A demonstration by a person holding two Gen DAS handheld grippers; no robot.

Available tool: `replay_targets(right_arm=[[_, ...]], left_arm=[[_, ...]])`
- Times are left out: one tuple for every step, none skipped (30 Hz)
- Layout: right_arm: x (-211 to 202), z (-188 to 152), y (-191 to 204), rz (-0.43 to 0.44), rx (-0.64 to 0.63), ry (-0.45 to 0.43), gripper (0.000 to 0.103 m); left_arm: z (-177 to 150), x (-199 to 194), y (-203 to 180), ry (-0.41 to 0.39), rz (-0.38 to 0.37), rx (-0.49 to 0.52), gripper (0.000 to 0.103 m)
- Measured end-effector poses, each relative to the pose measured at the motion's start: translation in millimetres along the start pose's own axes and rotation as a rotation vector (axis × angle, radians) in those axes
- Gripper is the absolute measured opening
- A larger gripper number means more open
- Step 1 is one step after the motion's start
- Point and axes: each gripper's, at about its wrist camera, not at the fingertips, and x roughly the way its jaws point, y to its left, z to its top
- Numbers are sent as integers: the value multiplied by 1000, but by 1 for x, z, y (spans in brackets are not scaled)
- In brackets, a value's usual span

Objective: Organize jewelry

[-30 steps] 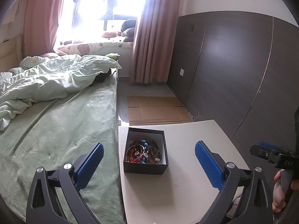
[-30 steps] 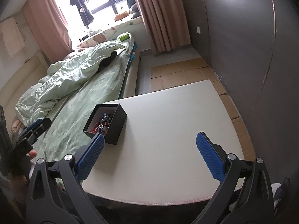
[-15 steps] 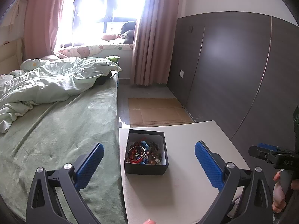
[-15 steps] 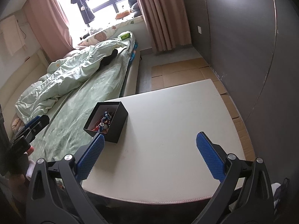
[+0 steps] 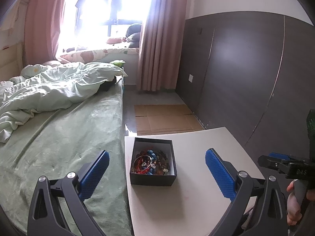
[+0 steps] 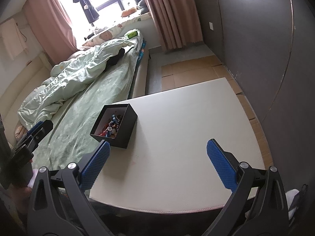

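Holding tangled beaded jewelry (image 5: 151, 162), open black box (image 5: 152, 178)

The place was a bedroom in a home. A bed (image 5: 65, 137) with a green sheet was seen along the left side, and a crumpled pale green duvet (image 5: 49, 90) was left on it. Pink curtains (image 5: 157, 45) were hung at a bright window (image 5: 110, 11), and some clothes (image 6: 86, 2) were hung in front of the glass. Cushions (image 5: 133, 34) were placed on the window seat. A dark panelled wall (image 5: 246, 74) was seen on the right, and flattened cardboard (image 5: 165, 118) was laid on the floor.
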Motion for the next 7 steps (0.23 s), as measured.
replay_targets(right_arm=[[1, 0, 0, -1, 1, 2, 98], [2, 1, 0, -1, 2, 2, 98], [2, 1, 1, -2, 2, 3, 98], [2, 1, 1, -3, 1, 3, 98], [2, 1, 1, -5, 2, 3, 98], [3, 1, 1, -6, 2, 3, 98], [3, 1, 2, -7, 2, 4, 98]], left_arm=[[0, 1, 0, 2, -5, -1, 95], [1, 1, 1, 2, -7, -2, 95], [1, 1, 1, 1, -8, -4, 95], [1, 1, 1, 0, -8, -5, 95], [1, 1, 2, -2, -9, -6, 95], [1, 2, 2, -2, -9, -7, 95], [1, 2, 3, -1, -12, -9, 95]])
